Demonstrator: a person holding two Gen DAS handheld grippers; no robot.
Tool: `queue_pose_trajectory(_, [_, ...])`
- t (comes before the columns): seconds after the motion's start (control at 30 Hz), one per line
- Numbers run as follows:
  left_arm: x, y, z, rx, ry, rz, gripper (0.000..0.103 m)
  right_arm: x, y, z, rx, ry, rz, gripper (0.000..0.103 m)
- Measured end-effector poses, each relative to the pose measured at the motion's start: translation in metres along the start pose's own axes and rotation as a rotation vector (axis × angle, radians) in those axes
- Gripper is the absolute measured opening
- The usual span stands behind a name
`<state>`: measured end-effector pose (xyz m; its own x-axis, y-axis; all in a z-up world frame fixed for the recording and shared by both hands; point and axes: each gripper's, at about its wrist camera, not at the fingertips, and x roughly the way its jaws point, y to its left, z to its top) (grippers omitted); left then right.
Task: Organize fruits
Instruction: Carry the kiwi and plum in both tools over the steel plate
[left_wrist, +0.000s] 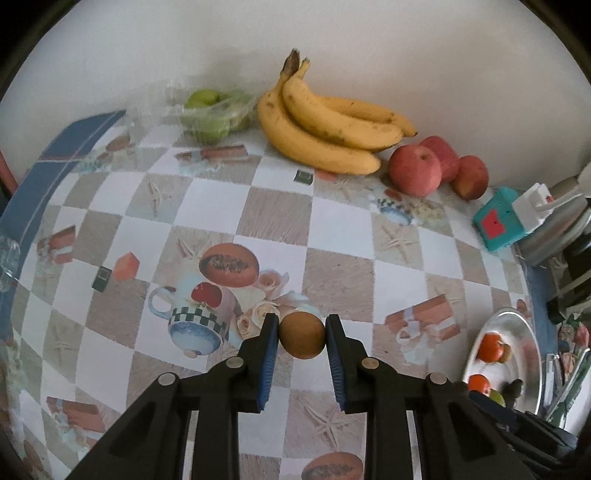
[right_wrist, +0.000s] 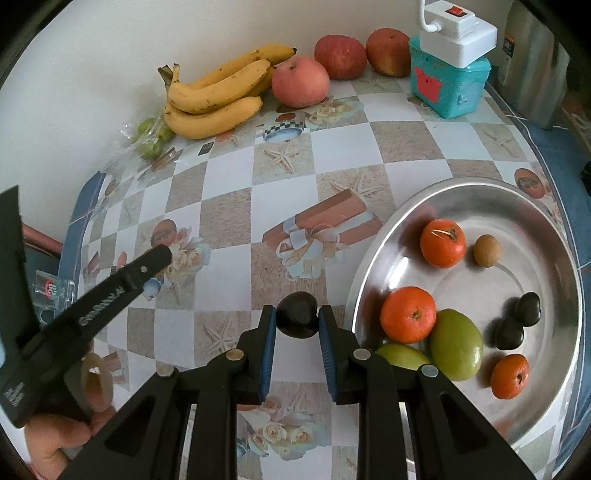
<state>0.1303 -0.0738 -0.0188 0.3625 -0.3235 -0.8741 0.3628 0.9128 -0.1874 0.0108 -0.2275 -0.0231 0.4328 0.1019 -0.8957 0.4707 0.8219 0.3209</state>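
Both tools are loaded. The left tool (left_wrist: 301, 334) pinches a small round brown fruit (left_wrist: 301, 334) between its blue pads over the worktop (left_wrist: 332, 229), well left of the steel tray (right_wrist: 373, 258). The right tool (right_wrist: 297, 319) clamps a dark chestnut-like fruit (right_wrist: 297, 318) just left of the tray's near rim. Both pieces are smooth and held only at the pad tips, so either could squirt free and roll across the slick cloth. Released too high, they could bounce off the metal or knock the tangerines (right_wrist: 408, 314) and green fruit (right_wrist: 456, 344).
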Motion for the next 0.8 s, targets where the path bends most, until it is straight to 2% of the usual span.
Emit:
queue_pose_trajectory(0.33, [-0.037, -0.009, -0.001, 0.019, -0.042, -0.017, 0.028, -0.020, 0.000, -0.015, -0.013, -0.029, -0.038, 0.024])
queue_pose_trajectory(0.47, [-0.045, -0.013, -0.008, 0.009, -0.039, -0.033, 0.028, -0.030, -0.003, -0.022, -0.013, -0.045, -0.045, 0.024])
queue_pose_trajectory(0.8, [-0.060, -0.040, -0.029, 0.073, -0.032, -0.046, 0.028, -0.045, -0.017, -0.042, 0.003, -0.062, -0.055, 0.024])
